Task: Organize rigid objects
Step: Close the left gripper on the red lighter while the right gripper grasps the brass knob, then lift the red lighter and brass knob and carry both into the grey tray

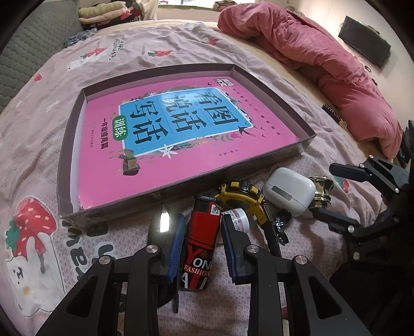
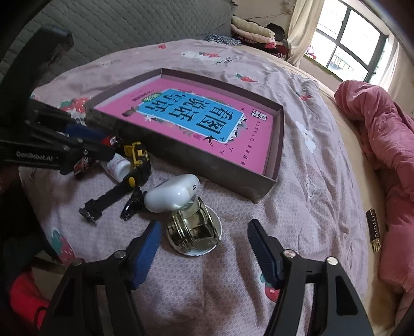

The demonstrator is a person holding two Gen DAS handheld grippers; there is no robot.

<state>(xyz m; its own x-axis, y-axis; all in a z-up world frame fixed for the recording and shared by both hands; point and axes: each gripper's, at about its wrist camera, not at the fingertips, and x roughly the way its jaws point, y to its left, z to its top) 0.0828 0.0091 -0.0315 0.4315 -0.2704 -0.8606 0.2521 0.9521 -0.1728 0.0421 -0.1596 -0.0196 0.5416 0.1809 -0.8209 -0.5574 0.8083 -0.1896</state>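
Note:
A red lighter (image 1: pixel 200 232) lies on the bedsheet just in front of a shallow cardboard box (image 1: pixel 68 160). My left gripper (image 1: pixel 203 224) is shut on it, a blue pad against each side. A pink book (image 1: pixel 181 134) fills the box floor. Right of the lighter lie a small white bottle (image 1: pixel 239 218), a yellow-and-black watch (image 1: pixel 240 199) and a white earbud case (image 1: pixel 287 191). In the right wrist view my right gripper (image 2: pixel 204 227) is open around a gold metal jar (image 2: pixel 191 230) standing on a white lid. The left pad is near the jar and the right pad stands well off it.
A crumpled pink duvet (image 2: pixel 388 155) lies along the bed's right side, with a small black tag (image 2: pixel 374 232) beside it. A small dark clip (image 2: pixel 132 206) sits by the watch strap. Folded clothes (image 1: pixel 103 13) are stacked at the headboard. The sheet right of the jar is bare.

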